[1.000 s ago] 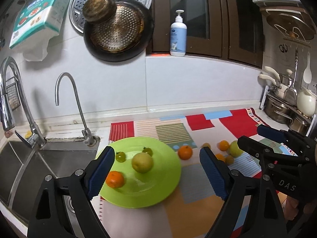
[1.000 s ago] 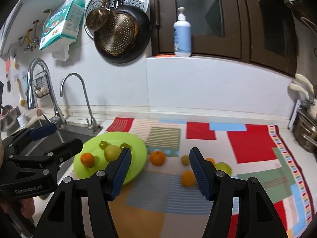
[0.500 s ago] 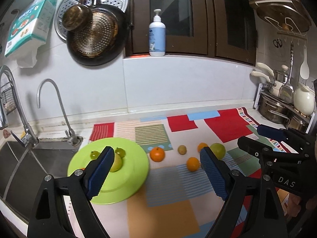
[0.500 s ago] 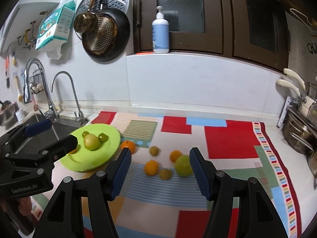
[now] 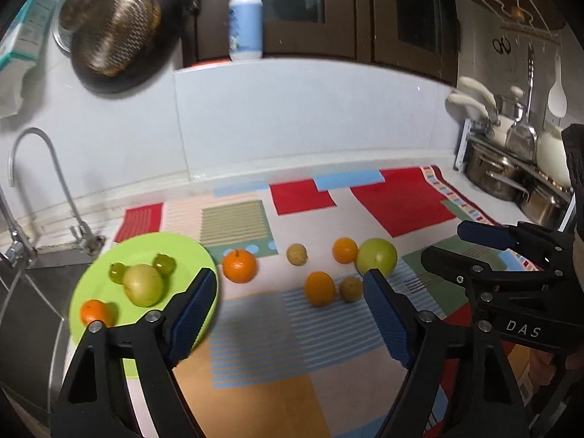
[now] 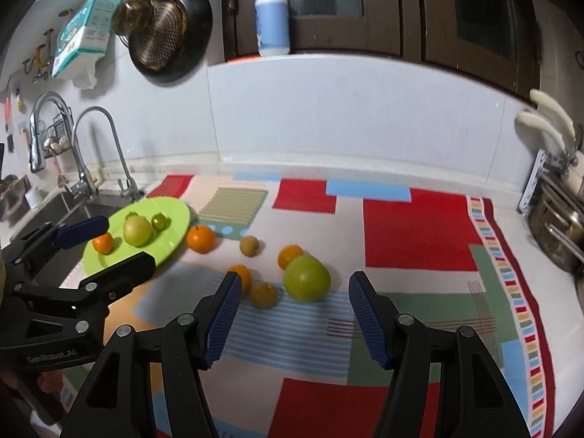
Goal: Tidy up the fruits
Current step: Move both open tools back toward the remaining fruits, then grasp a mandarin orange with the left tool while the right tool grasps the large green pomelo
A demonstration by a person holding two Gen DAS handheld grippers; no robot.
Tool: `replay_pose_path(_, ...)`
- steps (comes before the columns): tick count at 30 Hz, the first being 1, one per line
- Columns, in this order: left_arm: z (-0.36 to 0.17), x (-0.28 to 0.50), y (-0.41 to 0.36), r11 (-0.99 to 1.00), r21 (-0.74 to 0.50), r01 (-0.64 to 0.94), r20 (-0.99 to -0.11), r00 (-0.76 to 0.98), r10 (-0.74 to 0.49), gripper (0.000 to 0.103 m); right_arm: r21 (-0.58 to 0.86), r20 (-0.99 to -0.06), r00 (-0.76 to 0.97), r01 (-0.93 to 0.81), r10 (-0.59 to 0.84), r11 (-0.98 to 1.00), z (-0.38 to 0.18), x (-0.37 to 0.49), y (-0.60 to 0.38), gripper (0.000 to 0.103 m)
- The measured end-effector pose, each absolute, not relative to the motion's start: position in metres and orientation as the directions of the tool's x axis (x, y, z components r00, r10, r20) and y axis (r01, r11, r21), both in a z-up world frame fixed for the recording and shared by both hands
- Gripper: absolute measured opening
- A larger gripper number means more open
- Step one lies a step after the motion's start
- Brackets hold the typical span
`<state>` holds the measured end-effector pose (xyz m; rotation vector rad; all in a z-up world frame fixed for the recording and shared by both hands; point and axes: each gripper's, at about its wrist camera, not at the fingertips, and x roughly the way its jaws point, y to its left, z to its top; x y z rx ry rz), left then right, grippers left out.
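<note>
A lime green plate (image 5: 109, 255) (image 6: 175, 215) sits at the mat's left, holding a pale pear-like fruit (image 5: 143, 285), two small green fruits and a small orange (image 5: 95, 312). Loose on the mat lie a tangerine (image 5: 239, 265) (image 6: 200, 238), two more oranges (image 5: 320, 288) (image 5: 344, 250), two small brown fruits (image 5: 296, 254) (image 5: 351, 289) and a big green apple (image 5: 376, 257) (image 6: 306, 278). My left gripper (image 5: 290, 314) is open and empty above the mat. My right gripper (image 6: 295, 319) is open and empty, just in front of the apple.
A sink (image 6: 69, 215) with two taps (image 5: 36, 168) lies left of the plate. Steel pots (image 5: 511, 179) stand at the right. A pan (image 6: 168, 33) hangs on the wall, and a soap bottle (image 5: 245, 18) stands on the ledge.
Both grippers have swung right, from over the plate toward the loose fruit. The right one has closed in on the green apple. No fruit has moved.
</note>
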<state>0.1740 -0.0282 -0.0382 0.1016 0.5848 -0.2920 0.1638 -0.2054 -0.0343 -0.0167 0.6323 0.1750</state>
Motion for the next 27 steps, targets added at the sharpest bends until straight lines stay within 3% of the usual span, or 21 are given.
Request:
replay_pose_path(7, -0.064, 0.199, -0.042, 0.939, 0.009, 0.344, -0.620, 0.738, -0.265, 0.069, 0.072, -0.634, 0.755, -0.158, 0.168, 0.985, -0.057, 0.187, -0.215, 0.062)
replay_pose_path(27, -0.104, 0.240, -0.055, 0.917, -0.027, 0.398, -0.709, 0.639, -0.298, 0.055, 0.132, -0.705, 0.676, -0.171, 0.214, 0.976, -0.099, 0.233, -0.218, 0.062)
